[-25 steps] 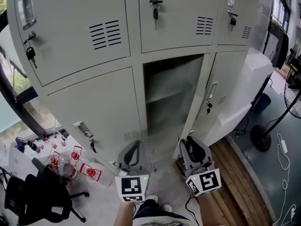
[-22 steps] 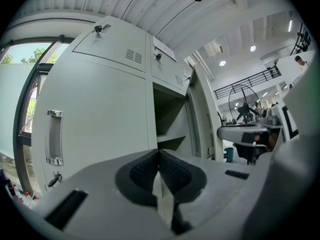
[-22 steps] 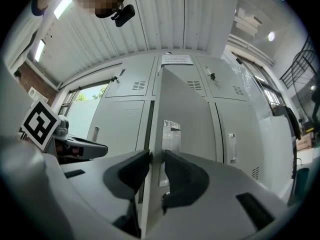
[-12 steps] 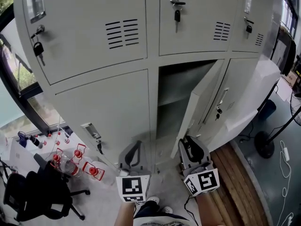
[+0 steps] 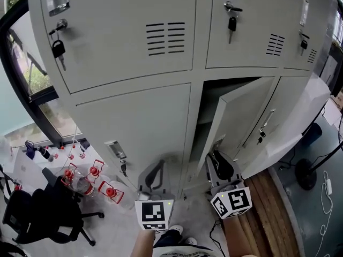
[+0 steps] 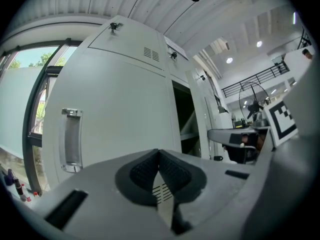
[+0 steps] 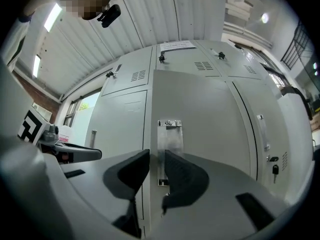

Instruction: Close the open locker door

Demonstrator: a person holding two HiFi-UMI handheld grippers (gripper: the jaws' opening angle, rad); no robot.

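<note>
Where the bank of grey lockers (image 5: 134,122) meets the floor, the lower middle compartment (image 5: 206,116) stands partly uncovered. Only a narrow dark slot of it shows in the head view. In the left gripper view a single shelf (image 6: 187,132) crosses the inside, and the rest is too dim to read. The locker door (image 5: 238,116) hangs in front of this compartment with its long axis upright. It is hinged along its right edge, and its free left edge is swung out toward the person, so the panel stands at a slant to the cabinet front. The right gripper (image 5: 217,157) points roughly level at the door's lower part, near that free edge. In its own view the jaws stand apart with a clear gap, and the door's upright edge and its metal handle plate (image 7: 170,149) show through it. The pads seem to be just at the panel, though contact cannot be confirmed. The left gripper (image 5: 155,167) points at the closed locker to the left of the opening, its jaws pressed together with nothing between them. On the floor by the lockers' left corner stand clear bottles with red caps (image 5: 80,178), beside a black chair (image 5: 45,218).
</note>
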